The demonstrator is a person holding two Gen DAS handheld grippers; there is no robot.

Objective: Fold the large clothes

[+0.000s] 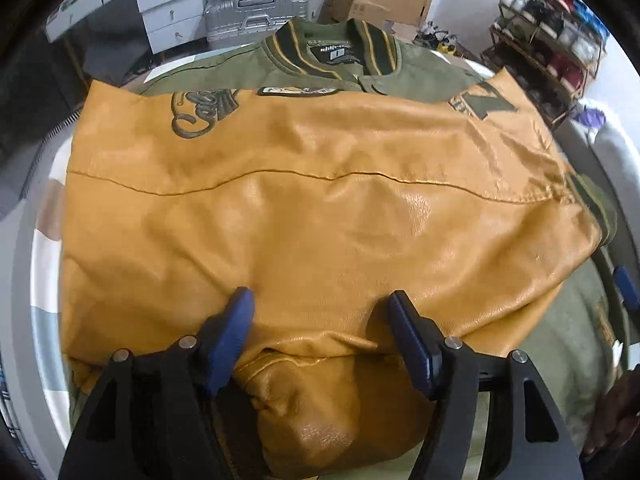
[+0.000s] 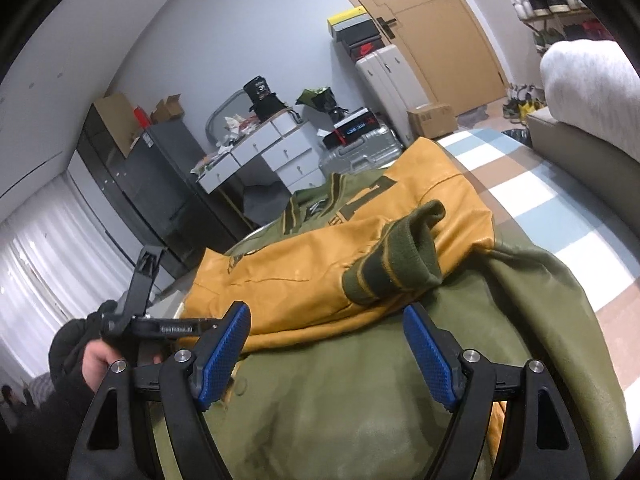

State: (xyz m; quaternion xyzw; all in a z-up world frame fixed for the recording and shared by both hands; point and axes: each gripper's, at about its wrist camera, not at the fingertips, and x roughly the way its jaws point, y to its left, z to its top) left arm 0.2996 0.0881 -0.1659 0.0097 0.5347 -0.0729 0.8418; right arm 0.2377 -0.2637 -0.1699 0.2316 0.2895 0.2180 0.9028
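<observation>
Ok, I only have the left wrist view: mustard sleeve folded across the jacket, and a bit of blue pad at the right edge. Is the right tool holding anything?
Observer: No. The right tool is open over the olive jacket body, with nothing between its pads.
Operator: And the sleeve's cuff? I barely see it.
Observer: The ribbed olive cuff lies just beyond that tool, at the end of the mustard sleeve, with its rim curled upward.
</observation>
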